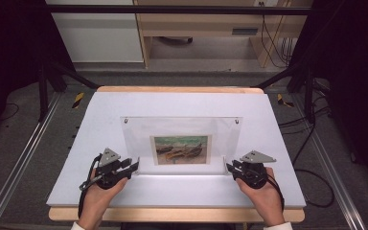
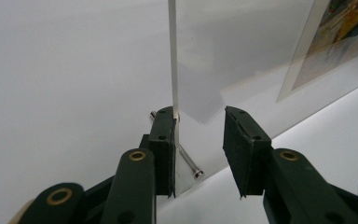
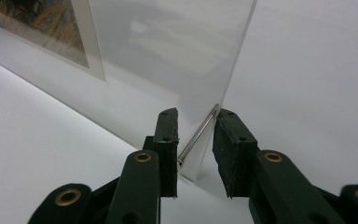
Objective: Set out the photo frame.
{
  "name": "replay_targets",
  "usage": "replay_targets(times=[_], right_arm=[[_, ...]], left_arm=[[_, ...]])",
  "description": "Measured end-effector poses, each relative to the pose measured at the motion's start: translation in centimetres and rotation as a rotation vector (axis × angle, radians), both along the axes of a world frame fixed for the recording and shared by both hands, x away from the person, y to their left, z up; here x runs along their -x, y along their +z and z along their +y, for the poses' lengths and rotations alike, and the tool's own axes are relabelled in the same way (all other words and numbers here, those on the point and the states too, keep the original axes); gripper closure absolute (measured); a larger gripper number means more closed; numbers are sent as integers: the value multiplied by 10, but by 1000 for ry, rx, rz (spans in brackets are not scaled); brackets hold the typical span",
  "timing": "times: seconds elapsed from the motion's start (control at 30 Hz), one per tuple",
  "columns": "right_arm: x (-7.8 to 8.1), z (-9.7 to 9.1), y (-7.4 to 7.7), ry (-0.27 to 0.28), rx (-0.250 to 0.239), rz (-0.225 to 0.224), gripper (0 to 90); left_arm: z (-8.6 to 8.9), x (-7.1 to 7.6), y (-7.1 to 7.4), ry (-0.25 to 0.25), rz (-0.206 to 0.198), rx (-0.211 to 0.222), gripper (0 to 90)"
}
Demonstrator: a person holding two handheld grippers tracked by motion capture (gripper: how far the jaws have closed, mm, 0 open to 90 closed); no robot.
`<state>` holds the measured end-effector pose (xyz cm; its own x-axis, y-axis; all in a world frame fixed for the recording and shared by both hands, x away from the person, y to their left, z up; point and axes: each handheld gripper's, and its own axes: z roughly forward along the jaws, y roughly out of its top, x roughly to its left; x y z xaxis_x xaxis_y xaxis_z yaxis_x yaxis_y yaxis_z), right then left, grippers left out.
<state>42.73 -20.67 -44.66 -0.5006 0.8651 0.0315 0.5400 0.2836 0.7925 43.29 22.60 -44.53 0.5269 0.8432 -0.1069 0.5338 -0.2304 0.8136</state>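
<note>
1. The bench (image 1: pixel 100 143) is white and flat. It carries everything here.
2. The frame (image 1: pixel 139 139) is a clear plastic sheet. It sits in the middle of the bench, with its top leaning away from you.
3. The photo (image 1: pixel 181 149) is inside the frame, low in the middle. It shows brown boats by green water.
4. Your left claw (image 1: pixel 135 166) is at the frame's bottom left corner. Its jaws are spread a little, one on each side of the frame's edge. In the left gripper view one jaw looks to touch the sheet and the other stands clear of it. It is not pinching the frame.
5. Your right claw (image 1: pixel 229 167) is at the frame's bottom right corner. Its jaws are spread a little too, with the corner between them. I cannot tell if they press on it.
6. A small metal pin (image 2: pixel 189 162) sticks out of the frame at each bottom corner, right by your jaws.
</note>
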Motion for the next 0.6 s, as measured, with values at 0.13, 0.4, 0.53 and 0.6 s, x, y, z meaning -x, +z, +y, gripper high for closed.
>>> replay_targets(times=[0.13,0.4,0.53,0.6], right_arm=[[0,-1,-1,12,-14,-5,674],[2,5,-5,11,28,-17,339],[5,3,-4,14,44,-47,263],[6,2,-5,24,61,-75,213]], left_arm=[[-1,0,-2,-3,-5,7,604],[-7,6,-9,-28,-11,-49,321],[-3,7,-7,-36,-33,-49,222],[-2,7,-6,-42,-44,-66,173]])
